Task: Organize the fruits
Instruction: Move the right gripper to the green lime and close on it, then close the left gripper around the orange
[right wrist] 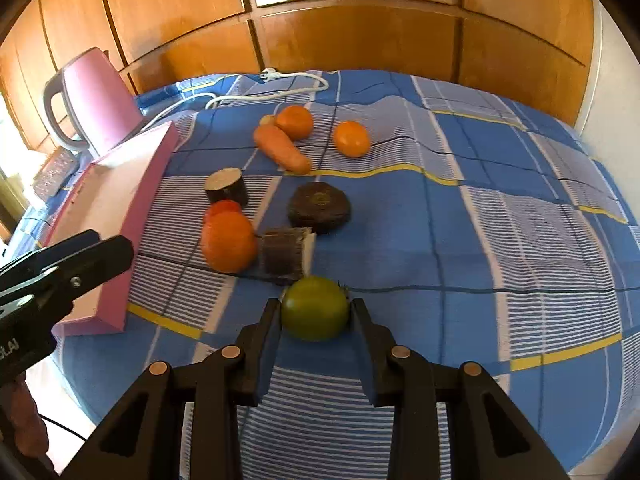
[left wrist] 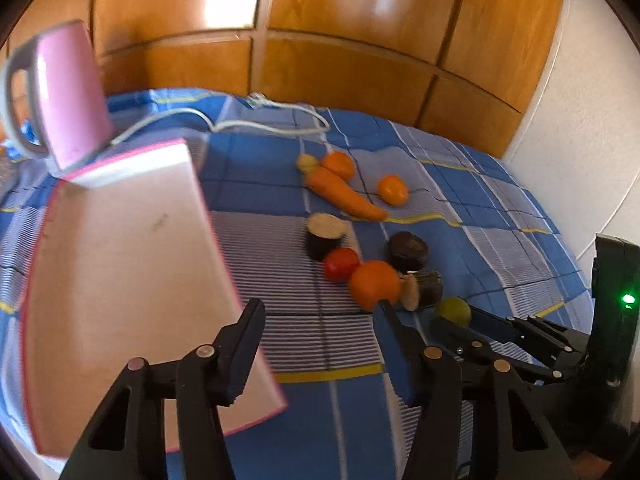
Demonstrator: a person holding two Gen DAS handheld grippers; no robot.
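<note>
Fruits and vegetables lie on a blue checked cloth (right wrist: 460, 240). My right gripper (right wrist: 316, 312) has its fingers on both sides of a green tomato (right wrist: 315, 307); it also shows in the left wrist view (left wrist: 454, 311). Past it lie a big orange (right wrist: 228, 242), a red tomato (right wrist: 224, 208), eggplant pieces (right wrist: 285, 254), a carrot (right wrist: 282, 148) and two small oranges (right wrist: 351, 138). My left gripper (left wrist: 320, 320) is open and empty, above the cloth next to the pink box (left wrist: 120, 280), short of the big orange (left wrist: 374, 283).
A pink kettle (right wrist: 100, 100) stands at the back left behind the box (right wrist: 116, 208), with a white cord (right wrist: 272, 84) trailing across the cloth. A wooden wardrobe (right wrist: 340, 20) stands behind. The left gripper shows at the left edge of the right wrist view (right wrist: 68, 268).
</note>
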